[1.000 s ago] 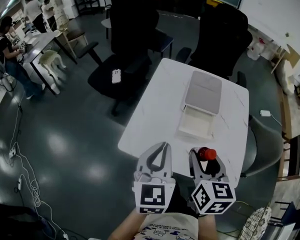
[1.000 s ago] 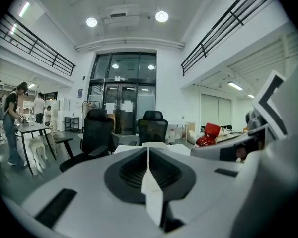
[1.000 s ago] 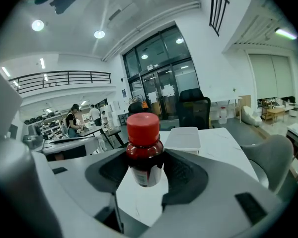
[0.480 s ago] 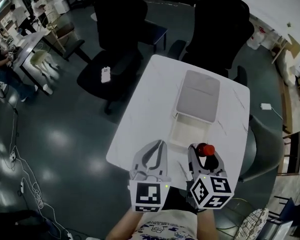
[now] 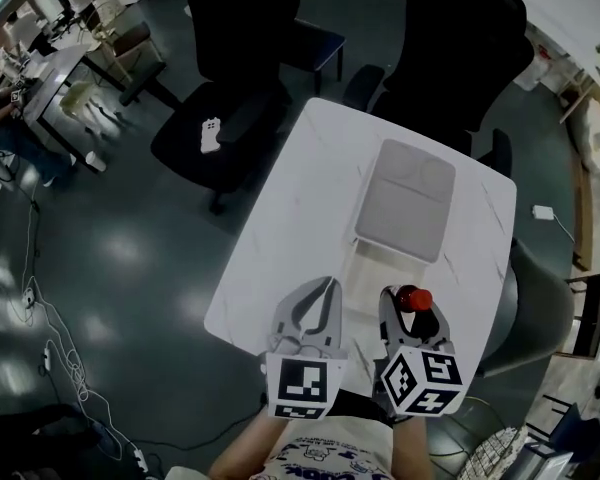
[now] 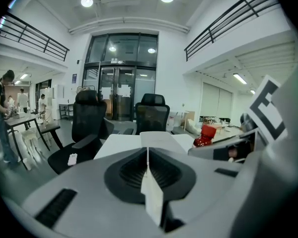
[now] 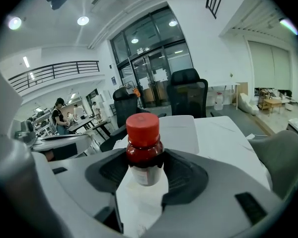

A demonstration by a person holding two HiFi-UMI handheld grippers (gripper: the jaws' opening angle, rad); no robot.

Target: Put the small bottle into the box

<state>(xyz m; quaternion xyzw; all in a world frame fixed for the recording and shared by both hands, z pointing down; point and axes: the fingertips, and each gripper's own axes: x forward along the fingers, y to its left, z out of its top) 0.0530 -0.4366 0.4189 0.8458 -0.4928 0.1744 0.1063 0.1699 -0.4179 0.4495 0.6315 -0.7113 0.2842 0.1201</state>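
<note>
A small dark bottle with a red cap stands upright between the jaws of my right gripper, which is shut on it over the near end of the white table. In the right gripper view the bottle fills the middle, with its white label at jaw level. The box lies ahead in mid-table, its grey lid folded back and its pale tray nearest me. My left gripper hangs beside the right one with its jaws shut and nothing between them. The bottle shows to its right.
Two black office chairs stand at the table's far side. One has a small white device on its seat. A grey chair is at the right edge. Desks with people are far left, and cables run over the floor.
The head view has shifted slightly, so the table sits a little lower and further right. Both grippers keep their places side by side, and the bottle stays in the right one.
</note>
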